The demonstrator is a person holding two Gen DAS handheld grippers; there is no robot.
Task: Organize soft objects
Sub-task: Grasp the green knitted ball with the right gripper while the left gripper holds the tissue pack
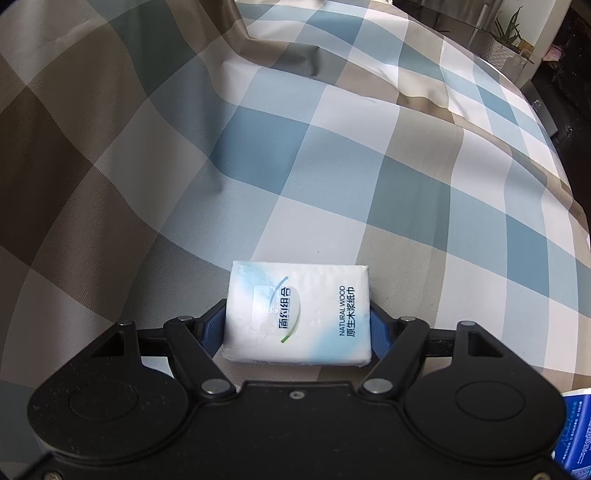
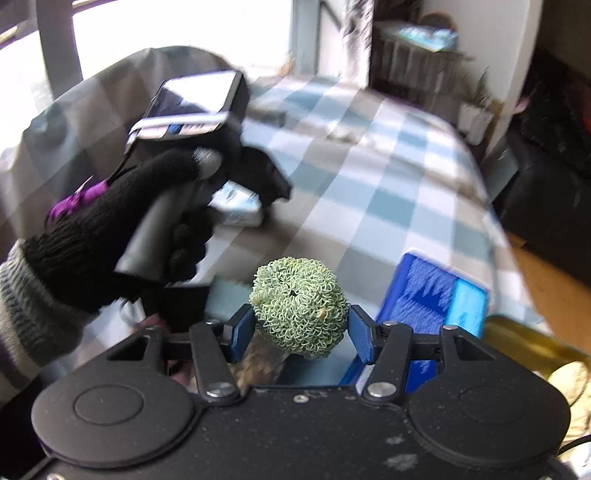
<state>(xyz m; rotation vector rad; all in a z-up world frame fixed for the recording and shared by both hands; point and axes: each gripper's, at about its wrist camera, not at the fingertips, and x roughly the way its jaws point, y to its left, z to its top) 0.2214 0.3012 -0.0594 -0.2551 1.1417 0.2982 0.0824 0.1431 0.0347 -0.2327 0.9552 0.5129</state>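
A white and pale-blue pocket tissue pack (image 1: 299, 295) lies on the checked cloth (image 1: 332, 166). My left gripper (image 1: 297, 330) is shut on it, a blue pad pressed to each side. The right wrist view shows the same pack (image 2: 242, 212) under a black-gloved hand (image 2: 110, 229) that holds the left tool. Lifted above the cloth is a round green ball of curly loops (image 2: 299, 306), with my right gripper (image 2: 301, 334) shut on it, its pads against the ball's sides.
A blue tissue package (image 2: 436, 295) lies on the cloth just right of the green ball, and its corner (image 1: 576, 432) shows at the lower right of the left wrist view. A yellow-rimmed container (image 2: 524, 339) sits at the right edge. Dark furniture and a potted plant (image 1: 506, 33) stand beyond the cloth.
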